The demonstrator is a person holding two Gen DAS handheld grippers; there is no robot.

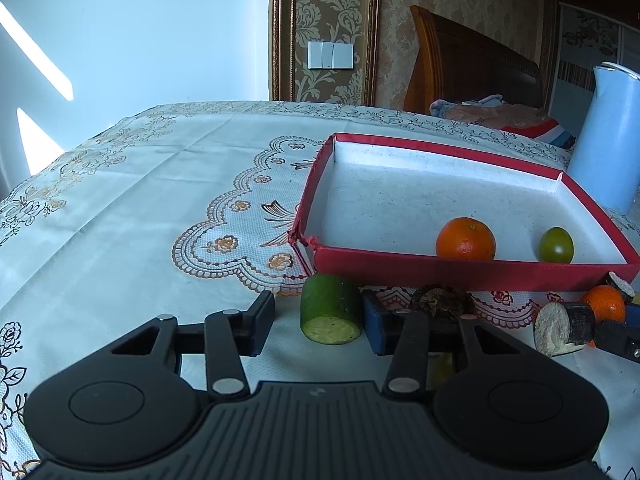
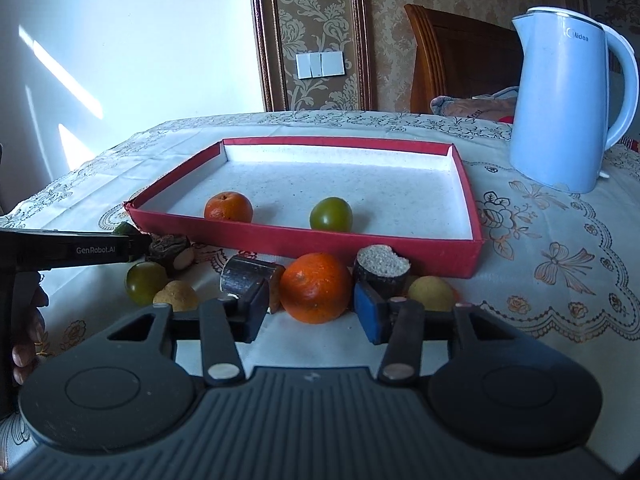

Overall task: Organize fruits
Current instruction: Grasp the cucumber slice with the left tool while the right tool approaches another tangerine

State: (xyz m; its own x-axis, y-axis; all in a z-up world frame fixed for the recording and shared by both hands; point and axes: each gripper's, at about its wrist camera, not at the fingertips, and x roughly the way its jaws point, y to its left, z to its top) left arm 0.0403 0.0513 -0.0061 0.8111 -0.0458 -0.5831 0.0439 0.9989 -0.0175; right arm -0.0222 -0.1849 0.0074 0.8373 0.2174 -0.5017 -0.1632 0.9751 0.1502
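A red box (image 1: 460,272) (image 2: 304,242) with a white floor holds an orange (image 1: 465,239) (image 2: 228,207) and a green fruit (image 1: 555,245) (image 2: 331,214). My left gripper (image 1: 318,322) is open around a green cucumber chunk (image 1: 331,309) standing on the tablecloth in front of the box. My right gripper (image 2: 310,306) is open around a second orange (image 2: 314,287) (image 1: 606,302) on the cloth. Two dark cut pieces (image 2: 246,274) (image 2: 382,268) lie beside that orange. A brown wrinkled fruit (image 2: 170,249) (image 1: 442,300), a green fruit (image 2: 144,282) and yellow fruits (image 2: 176,296) (image 2: 430,292) lie nearby.
A light blue kettle (image 2: 568,104) (image 1: 608,140) stands on the table behind the box at the right. The left gripper's body (image 2: 72,250) reaches in from the left in the right wrist view. The table's far edge meets a wall and a wooden headboard (image 1: 460,64).
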